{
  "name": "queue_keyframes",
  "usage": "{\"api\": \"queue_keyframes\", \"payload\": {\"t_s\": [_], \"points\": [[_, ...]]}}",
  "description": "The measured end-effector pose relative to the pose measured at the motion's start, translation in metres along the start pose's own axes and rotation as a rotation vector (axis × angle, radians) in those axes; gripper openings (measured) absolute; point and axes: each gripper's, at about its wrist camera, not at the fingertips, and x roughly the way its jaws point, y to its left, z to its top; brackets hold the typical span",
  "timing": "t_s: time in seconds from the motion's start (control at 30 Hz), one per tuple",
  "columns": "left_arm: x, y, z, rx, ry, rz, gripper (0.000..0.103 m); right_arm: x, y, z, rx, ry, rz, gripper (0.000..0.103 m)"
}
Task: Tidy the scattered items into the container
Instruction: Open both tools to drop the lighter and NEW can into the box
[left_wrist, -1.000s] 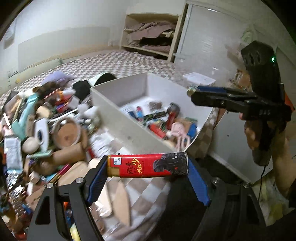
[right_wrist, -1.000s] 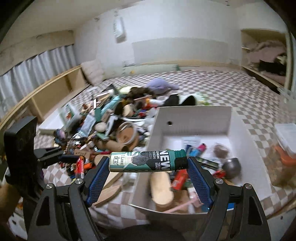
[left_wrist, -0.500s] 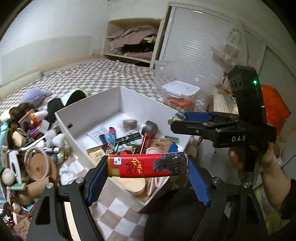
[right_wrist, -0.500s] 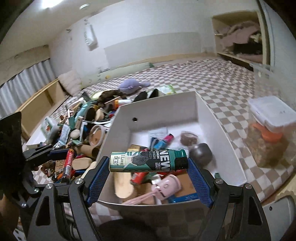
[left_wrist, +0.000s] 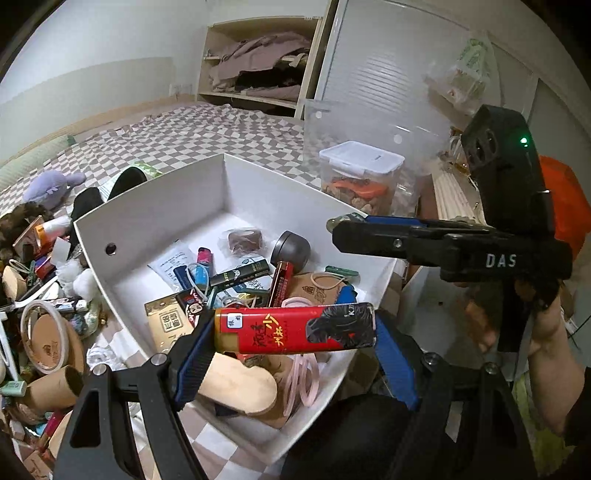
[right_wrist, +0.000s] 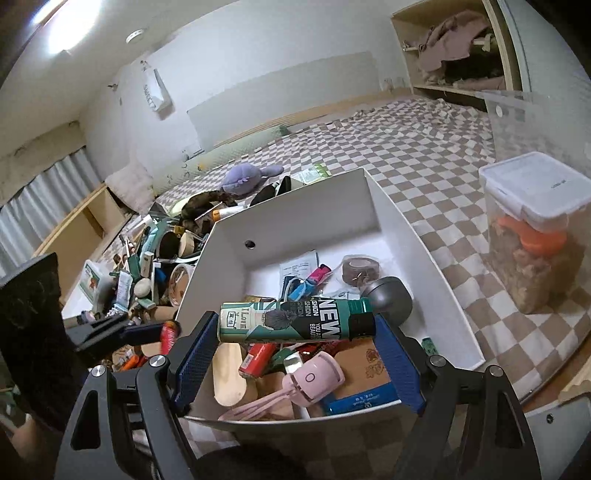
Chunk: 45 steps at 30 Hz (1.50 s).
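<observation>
Leftmost, beside the white box's (right_wrist: 373, 206) left wall, the scattered clutter (right_wrist: 147, 258) lies heaped on the checkered bedspread (right_wrist: 424, 155): tubes, packets, a cardboard roll and a roll of tape, with a purple plush toy (right_wrist: 245, 175) beyond the box's far left corner. Just left of the box's near corner, in the right wrist view, the left gripper (right_wrist: 170, 330) shows side-on, its fingers clamped on a red lighter (left_wrist: 295, 328); in its own view that lighter lies crosswise between the blue pads, held above the box's near end. Over the same near edge, the right gripper (right_wrist: 295, 325) has its fingers closed on the ends of a green lighter (right_wrist: 295, 319), also crosswise and level, hanging above the box's contents and touching none of them. Inside the box lie a pink eyelash curler (right_wrist: 310, 380) and a wooden shoehorn-like piece (right_wrist: 229, 373) at the near end, a grey round knob (right_wrist: 388, 295) and a brown tape roll (right_wrist: 360, 271) toward the right wall, and small lighters and a paper leaflet on the floor near the far wall, which has a round hole in it. Right of the box, well apart from it, a clear lidded food container (right_wrist: 535, 229) stands on the bedspread. Beyond the box's far right corner, an open wooden shelf (right_wrist: 458, 48) holds crumpled clothes.
</observation>
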Motion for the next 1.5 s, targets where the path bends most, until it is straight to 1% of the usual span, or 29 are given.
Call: {"api": "queue_keyframes", "payload": {"t_s": [0.27, 0.53, 0.63, 0.7, 0.77, 0.93, 1.0, 1.03, 1.07, 1.1, 1.17, 1.3, 1.5], "points": [[0.017, 0.005, 0.006, -0.035, 0.016, 0.014, 0.081, 0.008, -0.005, 0.000, 0.026, 0.000, 0.007, 0.084], [0.023, 0.004, 0.006, -0.037, 0.025, 0.031, 0.081, 0.012, -0.005, -0.001, 0.031, 0.007, 0.011, 0.084], [0.024, 0.003, 0.005, -0.032, 0.027, 0.048, 0.081, 0.012, -0.005, -0.001, 0.033, 0.008, 0.008, 0.084], [0.024, 0.004, 0.005, -0.033, 0.027, 0.058, 0.084, 0.013, -0.005, -0.001, 0.036, 0.009, 0.004, 0.084], [0.023, 0.004, 0.004, -0.035, 0.021, 0.067, 0.095, 0.013, -0.004, -0.001, 0.040, 0.009, 0.001, 0.084], [0.021, 0.004, 0.003, -0.037, 0.012, 0.078, 0.096, 0.013, -0.003, -0.001, 0.039, 0.006, -0.004, 0.084], [0.020, 0.004, 0.003, -0.037, 0.006, 0.084, 0.098, 0.011, -0.001, -0.001, 0.035, -0.005, -0.006, 0.084], [0.019, 0.004, 0.003, -0.037, 0.002, 0.085, 0.101, 0.010, 0.000, -0.001, 0.033, -0.010, -0.007, 0.084], [0.017, 0.004, 0.003, -0.037, -0.003, 0.087, 0.103, 0.009, 0.001, -0.001, 0.031, -0.016, -0.008, 0.088], [0.016, 0.003, 0.003, -0.038, -0.007, 0.088, 0.103, 0.008, 0.002, -0.001, 0.029, -0.021, -0.010, 0.098], [0.014, 0.002, 0.003, -0.038, -0.014, 0.088, 0.103, 0.006, 0.003, -0.001, 0.025, -0.032, -0.012, 0.103], [0.007, 0.000, 0.002, -0.040, -0.029, 0.096, 0.103, -0.001, 0.008, 0.000, 0.020, -0.060, -0.018, 0.103], [-0.009, -0.003, -0.001, -0.040, -0.063, 0.111, 0.103, -0.012, 0.017, -0.002, -0.008, -0.107, -0.053, 0.103]]}}
